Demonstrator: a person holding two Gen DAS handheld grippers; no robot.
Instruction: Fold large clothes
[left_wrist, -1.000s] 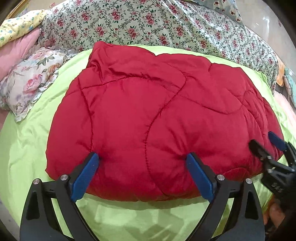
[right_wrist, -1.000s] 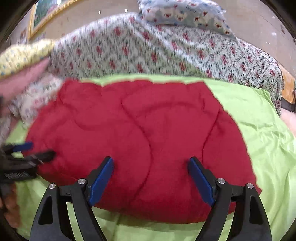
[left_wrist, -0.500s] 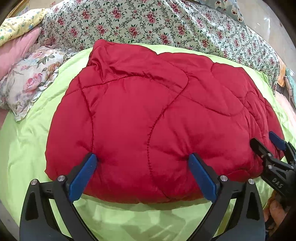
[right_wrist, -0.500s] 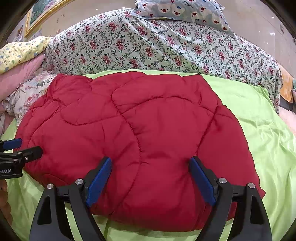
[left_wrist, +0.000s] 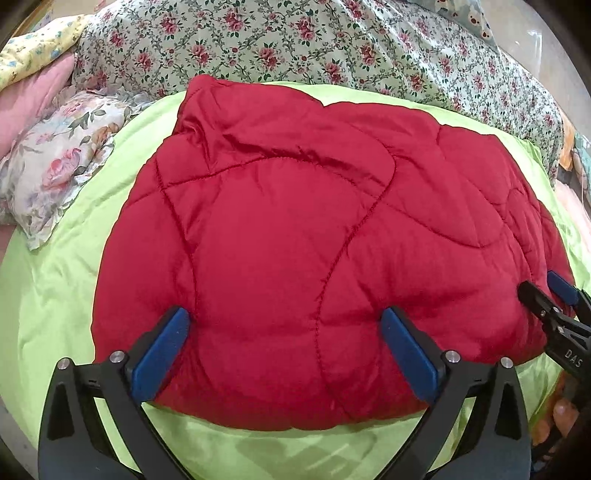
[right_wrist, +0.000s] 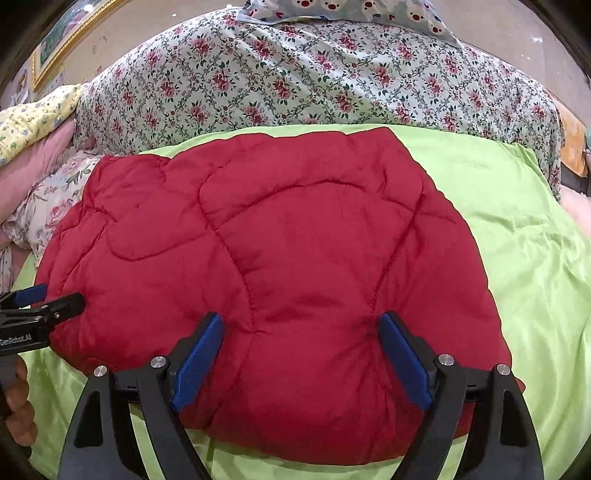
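A red quilted padded garment (left_wrist: 295, 236) lies folded into a puffy block on a lime green sheet (left_wrist: 74, 266); it also shows in the right wrist view (right_wrist: 280, 266). My left gripper (left_wrist: 284, 325) is open, its blue pads pressing into the garment's near left edge. My right gripper (right_wrist: 299, 325) is open, its jaws spread on the near right edge, the fabric bulging between the pads. Each gripper shows at the edge of the other's view: the right one (left_wrist: 554, 295), the left one (right_wrist: 44, 299).
A floral quilt (right_wrist: 314, 77) is heaped along the back of the bed. A floral pillow (left_wrist: 55, 162), a pink pillow (left_wrist: 33, 96) and a yellow cloth (left_wrist: 37, 51) lie at the back left. A bear-print pillow (right_wrist: 351, 11) sits on the heap.
Both grippers have pushed a little further onto the garment's near edge. The right wrist view has steadied from blur and dropped closer. The garment has barely shifted.
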